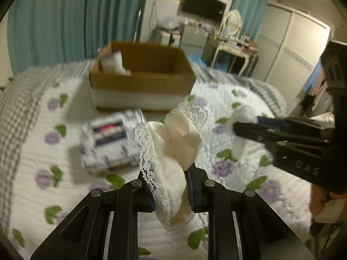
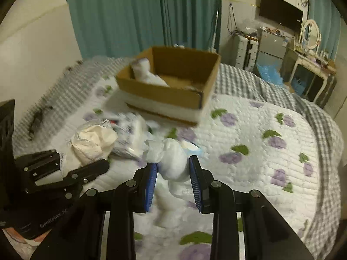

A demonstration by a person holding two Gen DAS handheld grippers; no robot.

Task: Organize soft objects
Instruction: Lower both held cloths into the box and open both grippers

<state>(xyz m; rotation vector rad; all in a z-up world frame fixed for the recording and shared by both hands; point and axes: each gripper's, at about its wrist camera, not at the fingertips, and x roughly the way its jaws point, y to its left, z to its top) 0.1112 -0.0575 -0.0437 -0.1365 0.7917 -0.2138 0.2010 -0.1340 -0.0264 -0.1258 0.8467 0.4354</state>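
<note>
My left gripper (image 1: 168, 173) is shut on a cream sock with a white lace trim (image 1: 180, 138) and holds it above the bed; it also shows in the right wrist view (image 2: 93, 143). My right gripper (image 2: 173, 169) is shut on a white soft bundle (image 2: 173, 162), seen in the left wrist view (image 1: 240, 117) at the right. A cardboard box (image 1: 143, 73) stands on the bed beyond, with a white soft item (image 1: 113, 62) in its left corner. A patterned tissue pack (image 1: 110, 140) lies in front of the box.
The bed has a white quilt with purple flowers (image 2: 249, 130) and a grey checked blanket (image 2: 249, 75) at its edges. Teal curtains (image 1: 76, 17), a dressing table with mirror (image 1: 232, 39) and a wardrobe (image 1: 292, 47) stand behind.
</note>
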